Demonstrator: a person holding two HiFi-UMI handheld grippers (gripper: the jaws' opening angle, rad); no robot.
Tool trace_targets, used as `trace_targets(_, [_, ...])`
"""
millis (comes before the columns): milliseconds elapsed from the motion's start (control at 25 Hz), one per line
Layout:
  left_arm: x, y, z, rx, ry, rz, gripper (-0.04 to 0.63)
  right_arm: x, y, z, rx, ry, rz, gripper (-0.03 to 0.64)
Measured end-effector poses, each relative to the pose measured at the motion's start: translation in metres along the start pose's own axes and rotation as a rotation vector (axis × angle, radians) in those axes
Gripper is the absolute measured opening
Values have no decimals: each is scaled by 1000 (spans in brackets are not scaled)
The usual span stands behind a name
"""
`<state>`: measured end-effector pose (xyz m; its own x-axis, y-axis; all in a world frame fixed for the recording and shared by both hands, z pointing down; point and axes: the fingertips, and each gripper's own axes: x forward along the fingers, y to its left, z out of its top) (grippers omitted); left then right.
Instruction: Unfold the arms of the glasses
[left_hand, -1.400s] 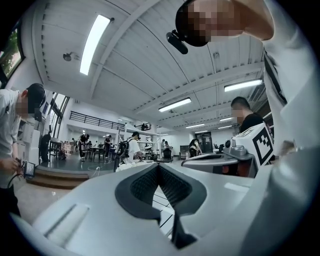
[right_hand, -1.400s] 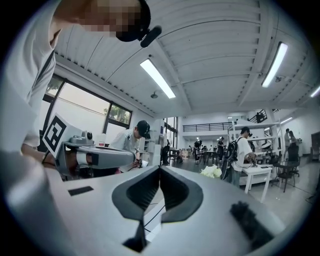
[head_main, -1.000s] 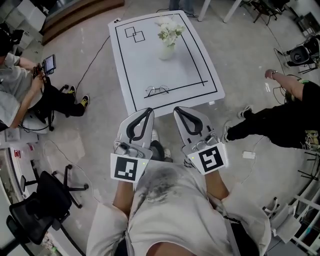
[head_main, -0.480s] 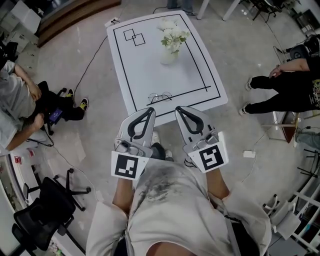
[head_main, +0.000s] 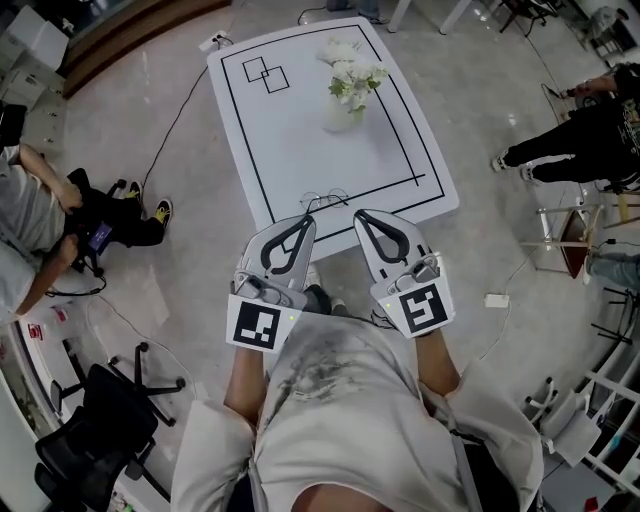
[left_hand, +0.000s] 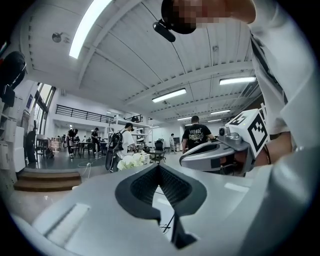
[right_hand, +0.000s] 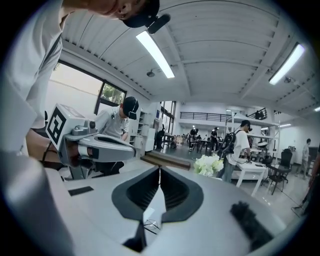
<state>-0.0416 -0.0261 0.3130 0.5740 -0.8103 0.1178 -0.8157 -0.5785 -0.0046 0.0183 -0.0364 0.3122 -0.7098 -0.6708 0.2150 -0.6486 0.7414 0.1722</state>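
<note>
Tongs in both hands are pressed together at the tips with nothing caught between them. The left tongs (head_main: 303, 222) (left_hand: 159, 166) and the right tongs (head_main: 362, 216) (right_hand: 160, 168) are held side by side close in front of the person's chest, pointing away toward the tabletop (head_main: 300, 140). Each carries its marker cube at the near end, the left cube (head_main: 257, 327) and the right cube (head_main: 421, 308).

The glasses (head_main: 325, 200) lie on the near edge of the white tabletop, by its black border line, just beyond the two sets of tips and between them. Neither pair of tongs touches them. They show small through the lower gap of the left tongs (left_hand: 165, 227) and of the right tongs (right_hand: 150, 225); whether the arms are folded is too small to tell.

Farther along the tabletop, toward its far right, stands a vase of white flowers (head_main: 350, 88), and two overlapping drawn squares (head_main: 265, 72) mark the far left corner. On the floor to the left a seated person (head_main: 35, 225) leans forward, an office chair (head_main: 95, 420) stands nearer, and another person (head_main: 585, 140) is at the far right.
</note>
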Motion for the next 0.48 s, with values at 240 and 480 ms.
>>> trace_targets(240, [5, 12, -13, -18, 27, -19, 11, 9, -3, -12, -11, 50, -1, 17])
trace_targets(480, [14, 17, -31, -10, 71, -38, 11, 19, -9, -29, -28, 108, 22, 17])
